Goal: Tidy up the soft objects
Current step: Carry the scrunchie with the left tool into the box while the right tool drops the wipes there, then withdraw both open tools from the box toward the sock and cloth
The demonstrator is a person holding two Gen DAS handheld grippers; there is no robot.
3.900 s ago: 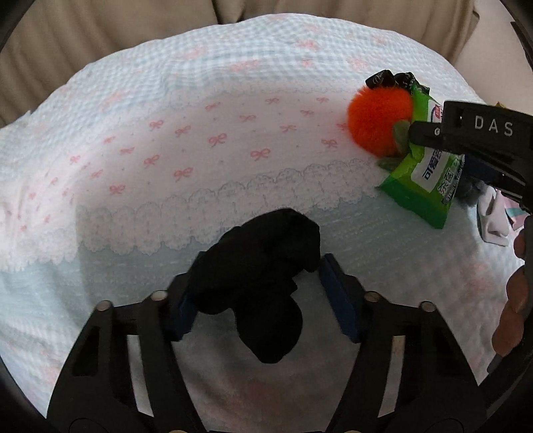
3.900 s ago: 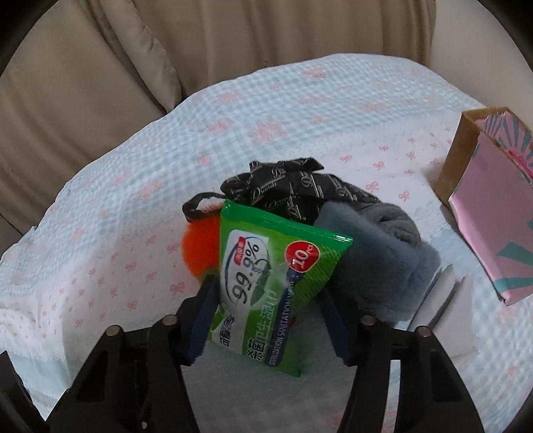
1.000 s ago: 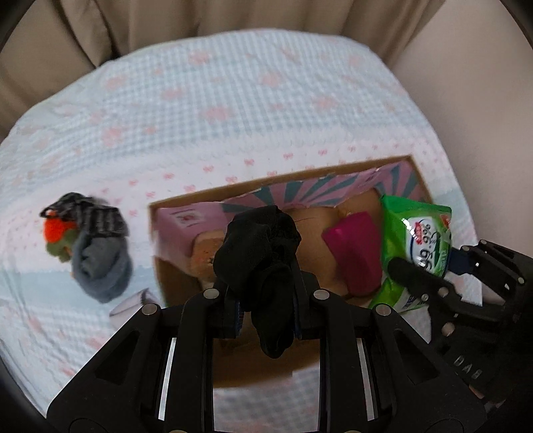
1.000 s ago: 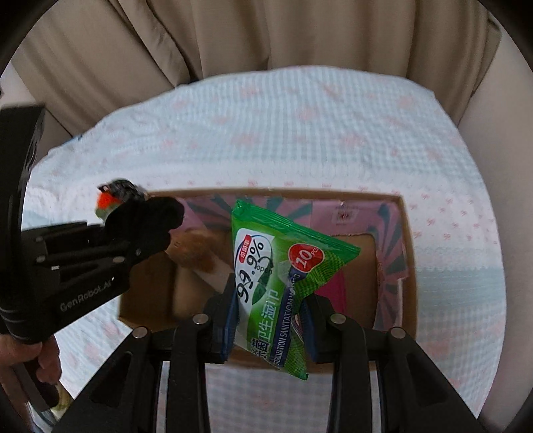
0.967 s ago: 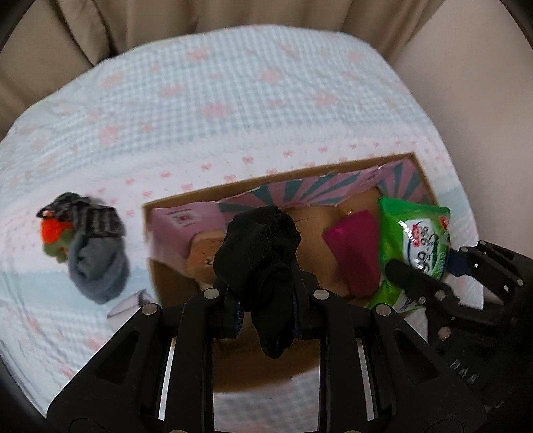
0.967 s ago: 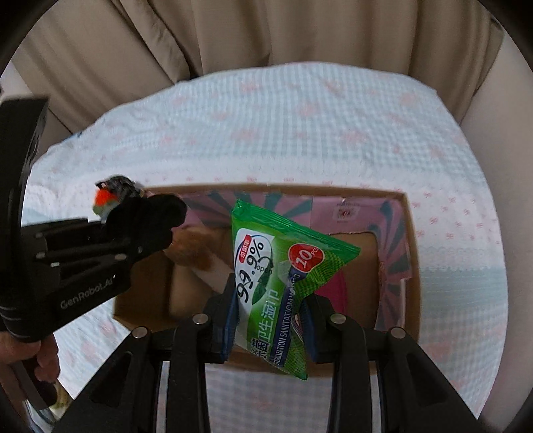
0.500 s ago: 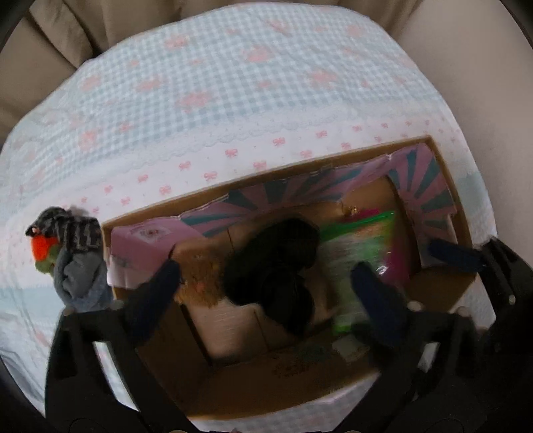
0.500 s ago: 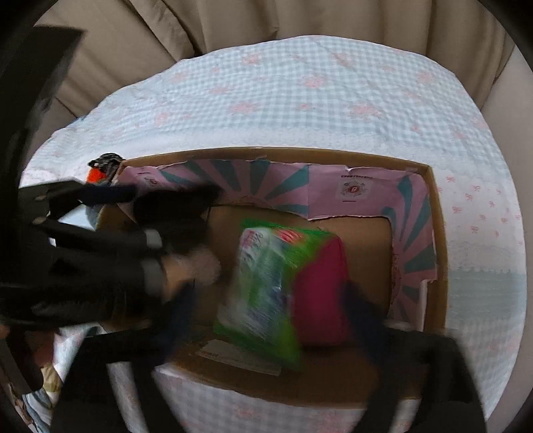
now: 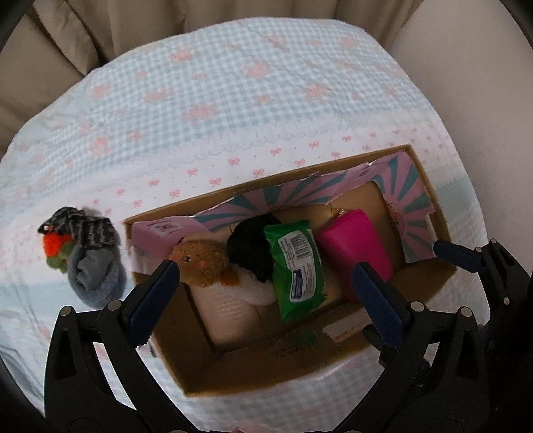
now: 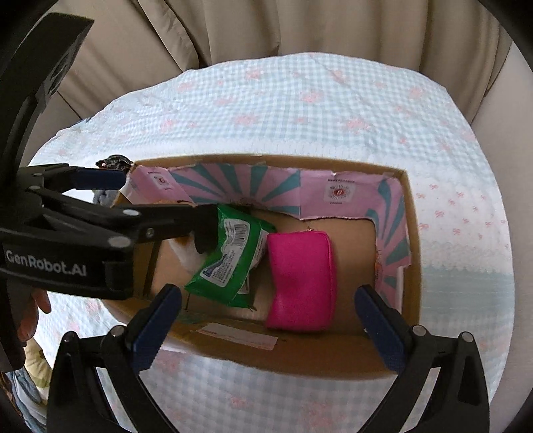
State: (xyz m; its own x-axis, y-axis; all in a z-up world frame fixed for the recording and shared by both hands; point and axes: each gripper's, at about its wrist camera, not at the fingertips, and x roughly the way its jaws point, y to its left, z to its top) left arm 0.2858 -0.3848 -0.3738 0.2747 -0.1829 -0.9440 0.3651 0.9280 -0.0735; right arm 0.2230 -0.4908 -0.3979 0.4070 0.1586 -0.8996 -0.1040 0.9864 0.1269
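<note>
An open cardboard box (image 9: pixel 429 196) with pink and teal flaps sits on the bed; it also shows in the right wrist view (image 10: pixel 408 213). Inside lie a black sock bundle (image 9: pixel 248 243), a green wet-wipes pack (image 9: pixel 294 266) (image 10: pixel 230 253), a pink pouch (image 9: pixel 354 246) (image 10: pixel 299 279) and a brown plush toy (image 9: pixel 203 261). My left gripper (image 9: pixel 269 299) is open and empty above the box. My right gripper (image 10: pixel 268 313) is open and empty above the box's near side.
On the bed to the left of the box lies a pile: a grey sock (image 9: pixel 95 274), an orange pom-pom (image 9: pixel 56 244) and a dark patterned cloth (image 9: pixel 81 226). The checked bedspread (image 9: pixel 216 100) stretches behind. Beige curtains (image 10: pixel 266 30) hang at the back.
Both grippers have opened. The black sock bundle and the green wipes pack have dropped out of them and now lie inside the box.
</note>
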